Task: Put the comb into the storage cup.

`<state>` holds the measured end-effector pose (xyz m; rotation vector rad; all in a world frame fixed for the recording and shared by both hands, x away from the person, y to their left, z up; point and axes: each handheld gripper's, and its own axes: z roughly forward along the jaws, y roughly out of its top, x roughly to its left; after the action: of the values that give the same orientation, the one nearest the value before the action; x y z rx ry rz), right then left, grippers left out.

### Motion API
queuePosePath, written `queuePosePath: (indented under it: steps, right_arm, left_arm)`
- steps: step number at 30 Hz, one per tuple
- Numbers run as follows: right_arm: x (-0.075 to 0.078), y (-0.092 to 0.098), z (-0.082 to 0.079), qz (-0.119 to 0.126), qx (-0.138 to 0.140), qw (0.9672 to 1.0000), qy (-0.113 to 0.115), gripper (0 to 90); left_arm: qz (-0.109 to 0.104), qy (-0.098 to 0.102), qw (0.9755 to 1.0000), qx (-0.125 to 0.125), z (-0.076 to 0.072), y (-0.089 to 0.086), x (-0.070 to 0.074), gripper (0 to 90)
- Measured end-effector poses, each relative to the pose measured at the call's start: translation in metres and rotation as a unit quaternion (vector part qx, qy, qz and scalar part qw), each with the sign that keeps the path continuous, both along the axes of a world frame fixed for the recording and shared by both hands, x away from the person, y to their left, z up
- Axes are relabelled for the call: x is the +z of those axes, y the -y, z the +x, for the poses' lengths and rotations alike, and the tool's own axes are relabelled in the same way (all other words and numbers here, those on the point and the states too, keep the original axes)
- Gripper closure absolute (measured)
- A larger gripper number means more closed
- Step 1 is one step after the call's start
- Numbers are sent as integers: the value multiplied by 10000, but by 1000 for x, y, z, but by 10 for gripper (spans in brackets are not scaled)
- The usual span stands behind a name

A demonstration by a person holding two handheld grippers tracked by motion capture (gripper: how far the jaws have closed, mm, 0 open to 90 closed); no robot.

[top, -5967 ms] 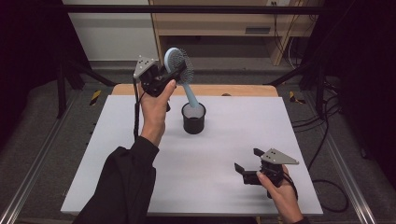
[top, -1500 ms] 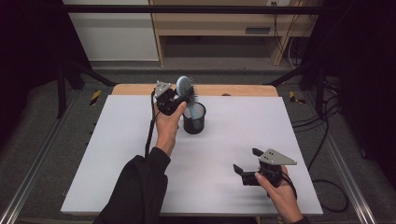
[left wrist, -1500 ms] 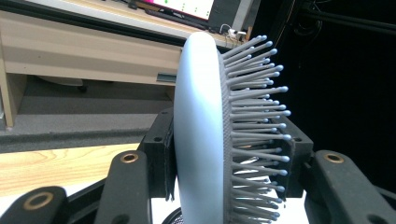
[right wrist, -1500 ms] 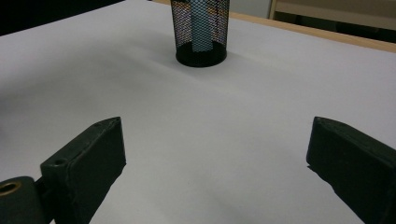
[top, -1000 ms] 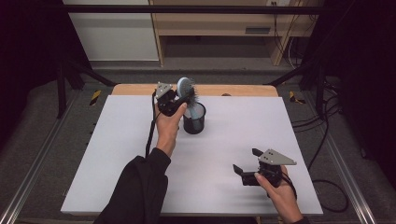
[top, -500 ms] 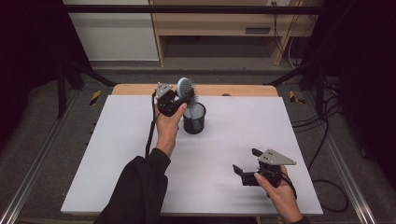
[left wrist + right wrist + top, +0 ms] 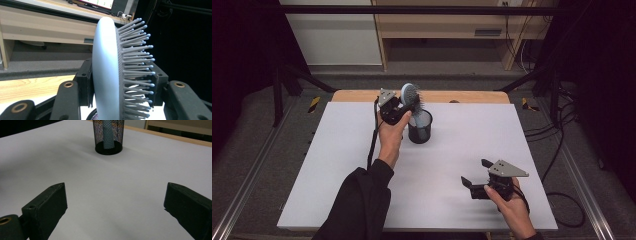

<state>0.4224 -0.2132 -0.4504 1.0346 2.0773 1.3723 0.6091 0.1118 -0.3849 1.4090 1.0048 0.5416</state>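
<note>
My left gripper [image 7: 398, 106] has its jaws clamped on the head of a pale blue hairbrush [image 7: 409, 95], one jaw on the smooth back and the other pressing into the bristles, as the left gripper view makes plain [image 7: 110, 70]. The brush stands nearly upright, head at the top, its long axis running down so that the handle sits inside the black mesh cup [image 7: 419, 126] directly below and just to the right of my grip; through the mesh in the right gripper view I can see the pale handle [image 7: 108, 135] reaching down toward the bottom of the cup. So the next move, as I judge it, turns on that vertical line: releasing here should leave the brush standing in the cup. My right gripper [image 7: 478, 179] rests low on the white table [image 7: 337, 165], jaws spread wide with nothing between them, well apart from the cup, so the left hand is far nearer.
</note>
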Motion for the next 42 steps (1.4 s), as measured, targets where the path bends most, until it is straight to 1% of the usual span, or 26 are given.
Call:
queuePosePath:
  steps: [11, 13, 27, 33, 36, 42]
  right_arm:
    - [0, 0, 0, -5, 4, 10000, -8, 50]
    - [0, 0, 0, -2, 7, 10000, -10, 50]
    - [-1, -1, 0, -7, 16, 10000, -20, 50]
    - [-1, -1, 0, -10, 17, 10000, -19, 50]
    - [-1, -1, 0, -11, 17, 10000, -21, 50]
    - [-1, -1, 0, -28, 19, 10000, -15, 50]
  left_arm:
    - [-22, -22, 10000, 16, 0, -4, -1, 482]
    - [-69, -33, 10000, 51, 0, -6, -2, 478]
    - [-163, -102, 9998, 96, 1, -17, -6, 454]
    - [-154, -109, 9998, 93, 1, -18, -7, 442]
    - [-165, -85, 9998, 49, 1, -20, -8, 437]
    - [-152, -85, 9998, 83, 0, -23, -10, 422]
